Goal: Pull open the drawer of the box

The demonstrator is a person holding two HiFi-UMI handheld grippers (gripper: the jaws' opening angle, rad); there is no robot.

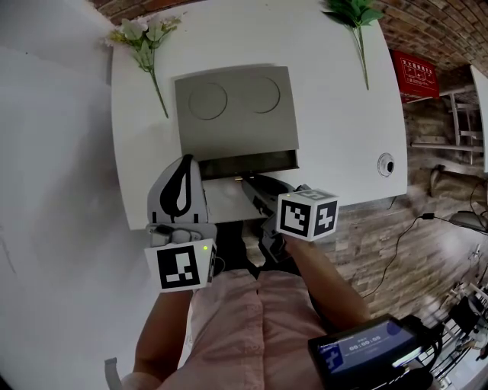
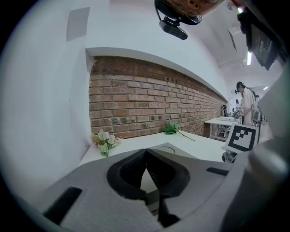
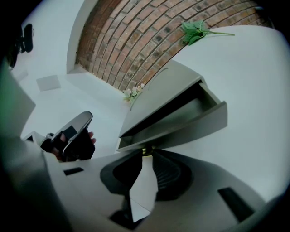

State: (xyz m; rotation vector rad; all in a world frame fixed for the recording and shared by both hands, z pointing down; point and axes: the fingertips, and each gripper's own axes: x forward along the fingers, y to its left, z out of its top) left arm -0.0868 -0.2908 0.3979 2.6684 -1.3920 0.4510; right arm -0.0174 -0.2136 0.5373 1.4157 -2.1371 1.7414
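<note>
Head view, nearest: left gripper (image 1: 185, 161) hangs over the table's near edge, just left of the drawer, touching nothing. Left gripper view settles its state: jaws pressed together, nothing between them.

Right gripper (image 3: 146, 153): the right gripper view shows its tips pinched on a small brass-coloured knob (image 3: 144, 150) at the middle of the drawer (image 3: 190, 124) front. The head view cannot confirm this, as the jaws cover the knob there.

The drawer stands part-way out of the grey box (image 1: 236, 107), with a dark gap under the box top. The box sits mid-table (image 1: 343, 114). Two round outlines on its top show plainly from the head.

The right gripper view also catches the left gripper, off to the drawer's left. The left gripper view catches the right gripper's marker cube (image 2: 241, 138).

Beyond the box: white flower sprig (image 1: 145, 38) at the far-left corner, green sprig (image 1: 354, 15) at the far right.

Brick wall (image 2: 149, 104) behind the table. A person (image 2: 247, 102) stands at a distant bench, seen in the left gripper view only.
</note>
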